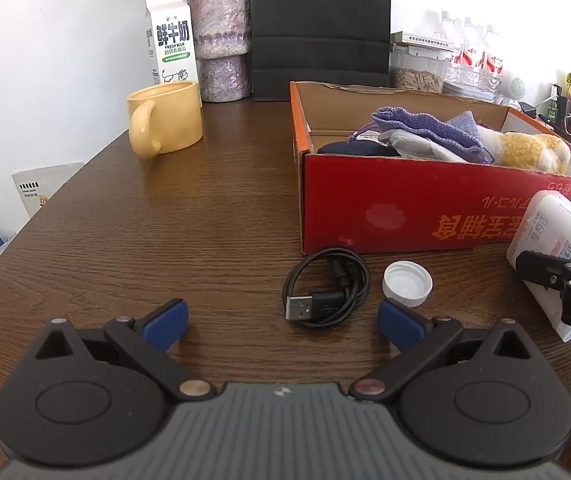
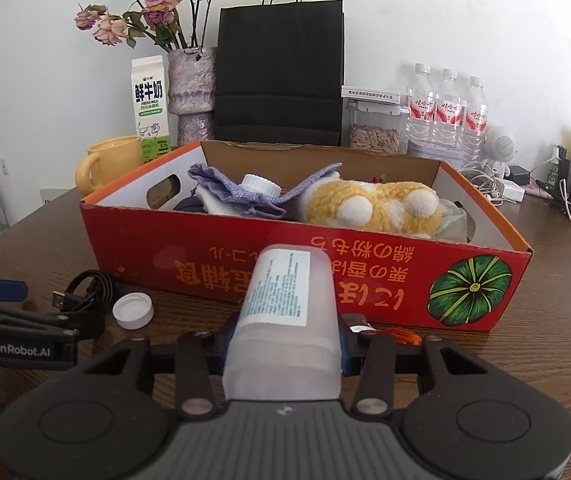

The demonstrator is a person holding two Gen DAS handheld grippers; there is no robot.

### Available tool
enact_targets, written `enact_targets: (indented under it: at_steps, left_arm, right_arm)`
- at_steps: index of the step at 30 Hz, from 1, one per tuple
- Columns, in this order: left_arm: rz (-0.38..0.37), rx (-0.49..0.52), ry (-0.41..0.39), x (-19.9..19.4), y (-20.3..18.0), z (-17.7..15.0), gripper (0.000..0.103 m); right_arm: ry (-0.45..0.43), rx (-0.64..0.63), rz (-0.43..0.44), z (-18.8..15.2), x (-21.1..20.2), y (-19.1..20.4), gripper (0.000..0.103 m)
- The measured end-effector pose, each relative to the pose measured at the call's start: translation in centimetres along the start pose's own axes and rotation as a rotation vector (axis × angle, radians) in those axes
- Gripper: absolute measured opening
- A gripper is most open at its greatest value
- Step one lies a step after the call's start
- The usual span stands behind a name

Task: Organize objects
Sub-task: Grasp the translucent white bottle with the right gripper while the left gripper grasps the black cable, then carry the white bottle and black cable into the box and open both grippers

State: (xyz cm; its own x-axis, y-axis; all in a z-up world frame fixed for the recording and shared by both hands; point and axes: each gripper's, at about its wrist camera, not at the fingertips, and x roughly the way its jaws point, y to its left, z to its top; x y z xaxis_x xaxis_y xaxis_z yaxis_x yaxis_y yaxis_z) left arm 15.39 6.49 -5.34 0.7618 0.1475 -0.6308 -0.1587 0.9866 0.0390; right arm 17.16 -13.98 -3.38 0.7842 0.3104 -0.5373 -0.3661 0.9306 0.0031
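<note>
The right hand-held gripper (image 2: 283, 354) pinches a translucent white plastic bottle with a printed label (image 2: 285, 312) between its blue pads, holding it just in front of the red cardboard box (image 2: 245, 256). The left hand-held gripper (image 1: 283, 322) is spread wide and holds nothing, low over the dark wood-grain surface (image 1: 165, 220). Just ahead of it lie a coiled black USB cable (image 1: 325, 292) and a white screw cap (image 1: 407, 283), side by side before the box, which contains a purple woven pouch (image 2: 245, 194) and a yellow-and-white plush toy (image 2: 373, 210).

Both wrist views low, facing red box (image 1: 405, 208)
</note>
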Motion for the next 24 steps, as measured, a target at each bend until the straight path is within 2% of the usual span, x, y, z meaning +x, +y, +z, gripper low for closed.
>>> enact_targets:
  at_steps: [5, 8, 11, 13, 15, 24]
  left_arm:
    - [-0.008, 0.000, 0.000, 0.4, -0.1, 0.3, 0.103]
    - [-0.025, -0.005, 0.000, 0.8, -0.2, 0.6, 0.100]
    - [-0.037, -0.007, -0.014, 0.7, -0.3, 0.7, 0.085]
    - [-0.055, 0.001, -0.031, 0.4, -0.5, 0.7, 0.063]
    - [-0.071, 0.007, -0.046, 0.2, -0.6, 0.6, 0.045]
    - [-0.089, -0.060, -0.077, -0.7, -0.2, 0.2, 0.042]
  right_arm:
    - [-0.016, -0.001, 0.016, -0.1, -0.3, 0.1, 0.042]
    - [-0.019, -0.003, 0.022, 0.0, -0.4, 0.1, 0.042]
    - [-0.019, -0.003, 0.023, 0.0, -0.4, 0.1, 0.042]
    - [-0.020, -0.003, 0.024, 0.0, -0.4, 0.1, 0.042]
    - [-0.023, -0.004, 0.027, 0.0, -0.5, 0.2, 0.042]
    - [-0.064, -0.008, 0.039, -0.2, -1.4, 0.4, 0.042]
